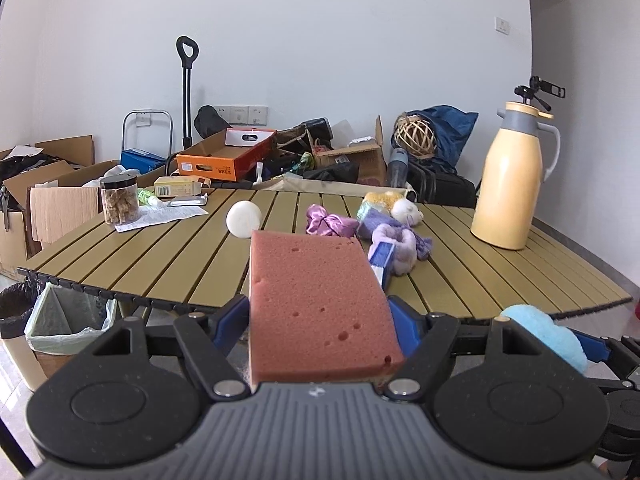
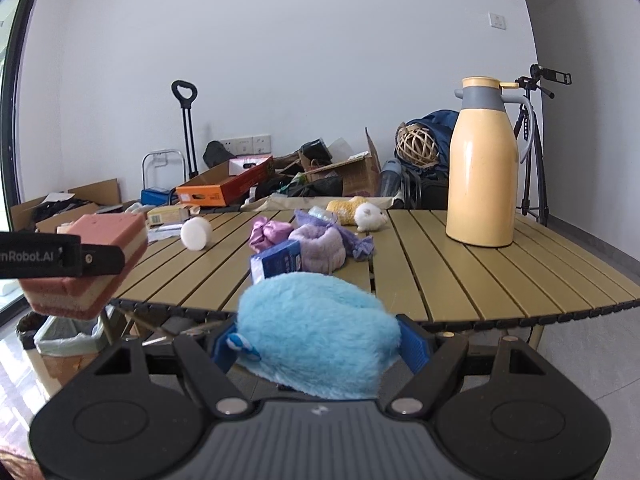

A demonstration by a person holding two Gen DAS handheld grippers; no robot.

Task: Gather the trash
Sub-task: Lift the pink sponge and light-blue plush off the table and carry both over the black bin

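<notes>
Two grippers are full: left gripper (image 1: 320, 316) squeezes a pink sponge (image 1: 320, 304), right gripper (image 2: 316, 340) squeezes a blue fluffy toy (image 2: 316, 328). Bin (image 1: 68, 320) sits low, left of both, nearer the left one.

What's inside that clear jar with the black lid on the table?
The clear jar holds brown chunky pieces, piled most of the way up; what they are is unclear. It stands on printed paper, whose part beneath it is hidden.

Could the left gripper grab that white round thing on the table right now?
Probably not yet. The left gripper has its jaws shut on the pink sponge, so there is no room for the white round object. The slatted table before it looks unobstructed.
</notes>
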